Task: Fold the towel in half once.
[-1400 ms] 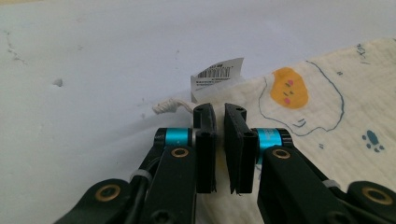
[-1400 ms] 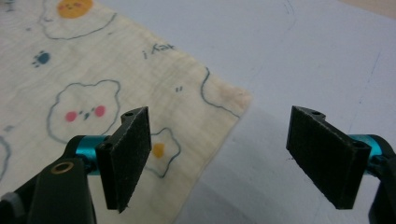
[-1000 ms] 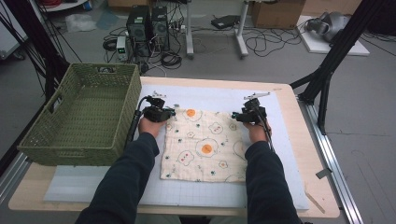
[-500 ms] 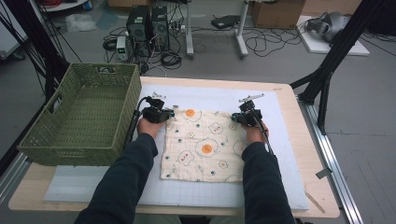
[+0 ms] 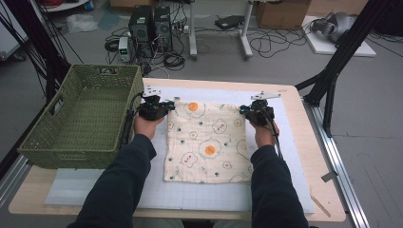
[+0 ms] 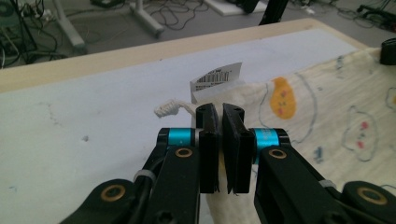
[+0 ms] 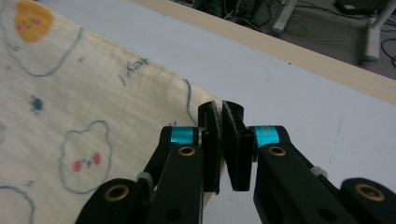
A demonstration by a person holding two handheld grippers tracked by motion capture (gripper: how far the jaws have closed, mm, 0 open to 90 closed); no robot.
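Pinching one cloth, two grippers, left and right, apparently grip both far corners.

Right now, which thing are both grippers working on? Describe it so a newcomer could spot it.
On the white mat, right of the green woven basket, lies a cream cloth. Cartoon eggs with orange yolks cover it, and each gripper pinches a far corner.

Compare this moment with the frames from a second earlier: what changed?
The right tool has just closed its jaws on the cloth's far right corner. The left tool kept its grip on the far left corner. Both have begun lifting that edge. The basket stayed put.
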